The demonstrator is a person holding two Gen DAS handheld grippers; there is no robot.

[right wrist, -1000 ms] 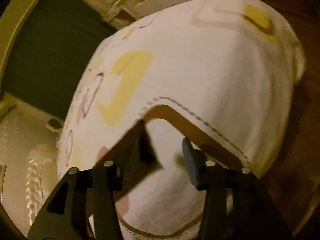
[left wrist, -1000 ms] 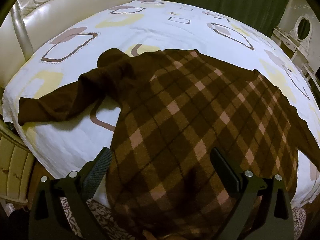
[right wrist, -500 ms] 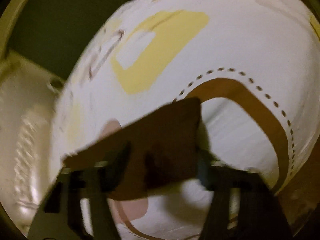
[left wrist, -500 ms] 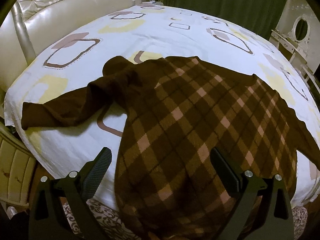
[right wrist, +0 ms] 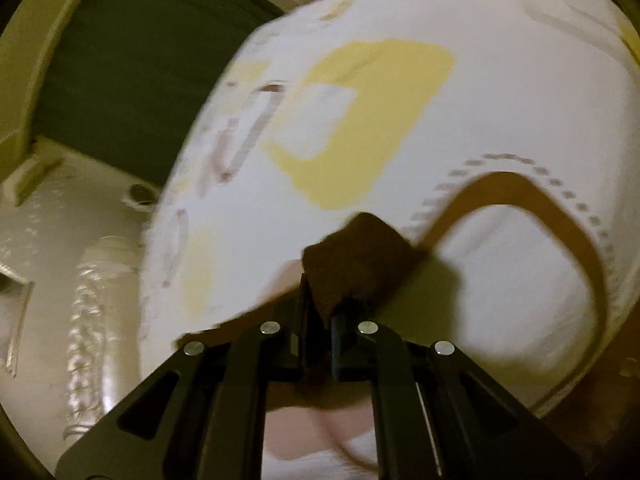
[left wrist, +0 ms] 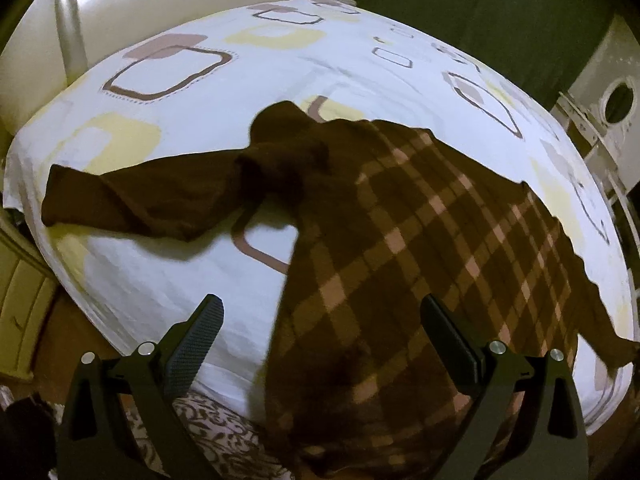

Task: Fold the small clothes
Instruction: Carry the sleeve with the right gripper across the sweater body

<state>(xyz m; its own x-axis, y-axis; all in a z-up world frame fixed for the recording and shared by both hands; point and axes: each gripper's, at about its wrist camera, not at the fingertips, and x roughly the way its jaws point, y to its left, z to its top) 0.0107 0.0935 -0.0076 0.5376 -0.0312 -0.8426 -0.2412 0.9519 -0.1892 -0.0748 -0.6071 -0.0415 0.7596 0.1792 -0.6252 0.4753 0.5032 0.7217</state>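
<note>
A brown plaid sweater (left wrist: 420, 248) lies spread on the bed (left wrist: 280, 64), its hem hanging over the near edge at 6 o'clock in the left wrist view and its collar toward 12. One plain brown sleeve (left wrist: 140, 196) stretches out to 9 o'clock, flat on the patterned sheet. The other sleeve runs off toward 4 o'clock.

The right gripper (right wrist: 320, 320) is clenched on a dark brown cuff end (right wrist: 356, 256), which bunches up just past the fingertips toward 12 o'clock; its shadow on the sheet suggests the cloth is lifted slightly clear. The left gripper (left wrist: 320, 332) is released, jaws spread wide above the hem region with the plaid cloth between them but no pad pressing on it.

The step in hand looks like folding the right-hand sleeve across the body. To do it well, the pinch should stay firm enough that the knit does not slip, and the cuff should travel low and flat toward 9 o'clock across the chest, so the sleeve lays over without dragging the shoulder out of line. The open left gripper could press on the body near the hem to anchor it, since loose knit on a smooth sheet is likely to slide. Setting the cuff down square to the side seam keeps the later folds neat.
</note>
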